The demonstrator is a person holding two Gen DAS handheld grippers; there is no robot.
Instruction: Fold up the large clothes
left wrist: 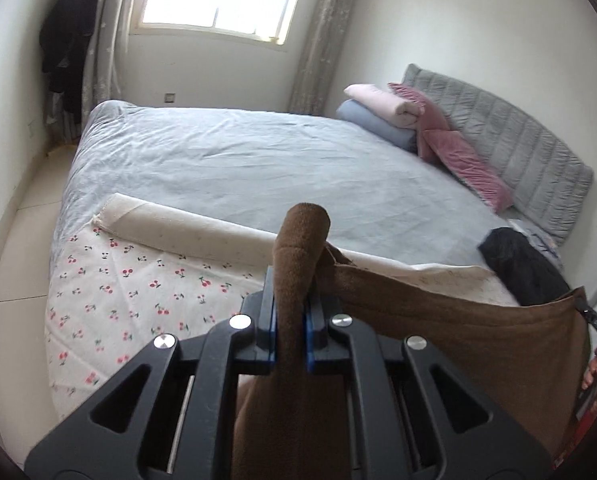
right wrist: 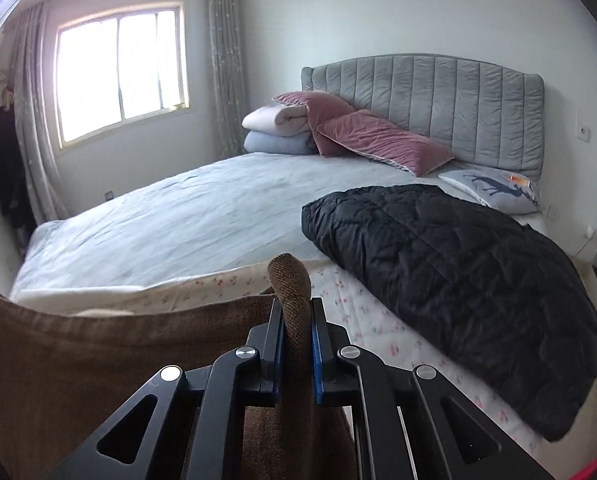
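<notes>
No readable writing. Left gripper [left wrist: 291, 322] and right gripper [right wrist: 297, 344] each pinch a fold of the brown garment [left wrist: 478, 340], cloth bulging above the fingertips, stretched between them.

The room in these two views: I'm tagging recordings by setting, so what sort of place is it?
A home bedroom, most likely. A wide bed with a grey padded headboard fills it, pink pillows and folded blankets sit at its head, and a curtained window lights the wall.
</notes>
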